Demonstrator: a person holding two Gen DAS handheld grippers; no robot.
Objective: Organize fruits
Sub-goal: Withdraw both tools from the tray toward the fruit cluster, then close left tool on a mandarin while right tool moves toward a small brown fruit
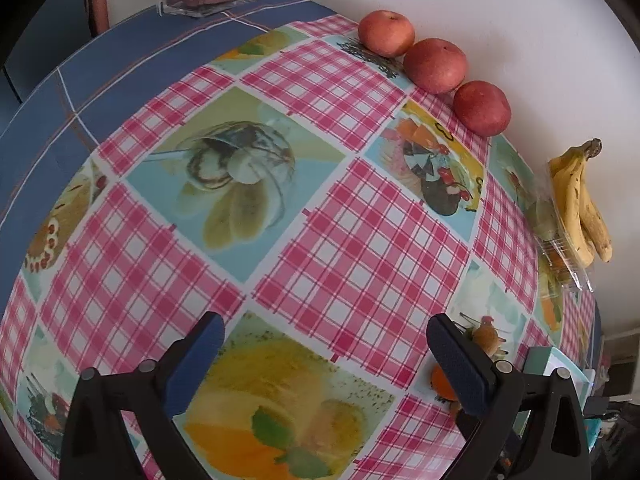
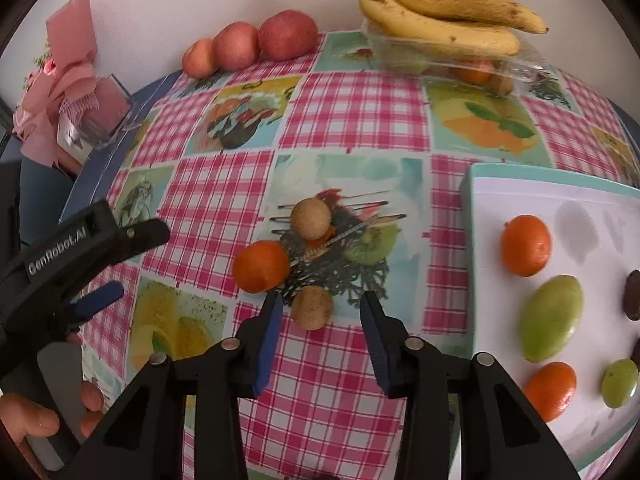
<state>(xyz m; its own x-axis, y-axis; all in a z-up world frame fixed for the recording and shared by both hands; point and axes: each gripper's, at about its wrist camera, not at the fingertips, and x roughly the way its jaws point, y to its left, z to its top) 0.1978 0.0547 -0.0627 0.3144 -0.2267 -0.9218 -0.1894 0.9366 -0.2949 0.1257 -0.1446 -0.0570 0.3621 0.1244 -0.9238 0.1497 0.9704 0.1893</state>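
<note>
In the right wrist view, my right gripper is open, its jaws on either side of a small brown round fruit on the tablecloth. An orange fruit and a second brown fruit lie just beyond. A white tray at right holds two orange fruits, green fruits and dark ones. My left gripper shows at left; in its own view the left gripper is open and empty over the cloth. Three red apples line the wall.
Bananas rest on a clear plastic box with more fruit inside, by the wall. A glass vase with pink wrapping stands at far left on the blue cloth. The white wall bounds the table's far side.
</note>
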